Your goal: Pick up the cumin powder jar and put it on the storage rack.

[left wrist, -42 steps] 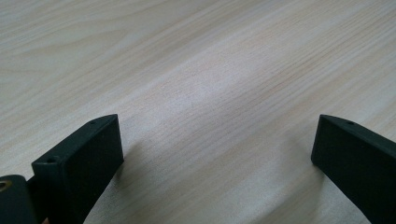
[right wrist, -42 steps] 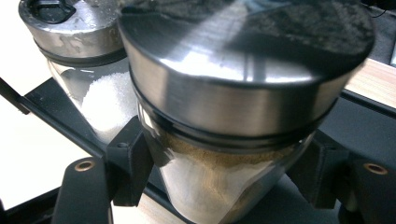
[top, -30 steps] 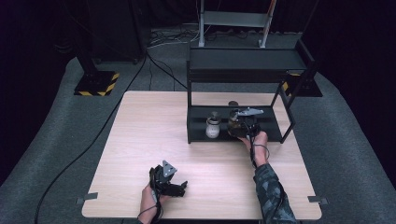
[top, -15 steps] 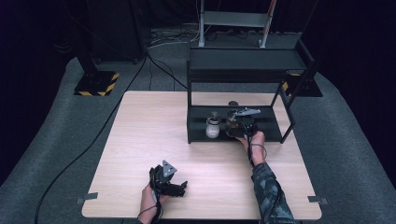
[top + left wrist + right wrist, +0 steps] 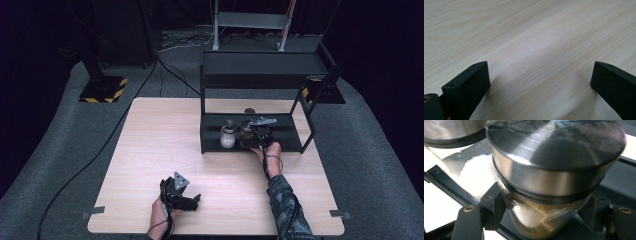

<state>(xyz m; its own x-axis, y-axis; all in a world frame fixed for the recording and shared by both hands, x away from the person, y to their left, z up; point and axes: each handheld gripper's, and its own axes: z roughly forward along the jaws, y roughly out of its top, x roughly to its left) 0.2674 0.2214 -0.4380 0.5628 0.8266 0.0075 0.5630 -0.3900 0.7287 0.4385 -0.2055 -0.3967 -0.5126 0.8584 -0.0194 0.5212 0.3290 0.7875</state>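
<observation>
A glass jar of brownish powder (image 5: 536,222) with a steel lid (image 5: 554,170) sits between the jaws of my right gripper (image 5: 544,207), which is shut on its glass body. In the high view this gripper (image 5: 254,134) reaches onto the lower level of a black shelf rack (image 5: 260,70), the jar (image 5: 247,126) in its grip. Just left of it stands a second jar with white contents (image 5: 227,137), also close behind in the right gripper view (image 5: 476,177). My left gripper (image 5: 192,199) rests near the table's front edge, its jaws wide apart (image 5: 540,82) over bare wood.
The rack takes up the back right of the light wooden table (image 5: 165,130); its upright posts (image 5: 202,115) frame the lower level. A small dark round thing (image 5: 249,111) lies behind the rack. Cables and a hazard-striped stand base (image 5: 102,92) are on the floor beyond.
The right forearm has edged slightly forward toward the rack with the jar still gripped. The left hand has stayed put.
</observation>
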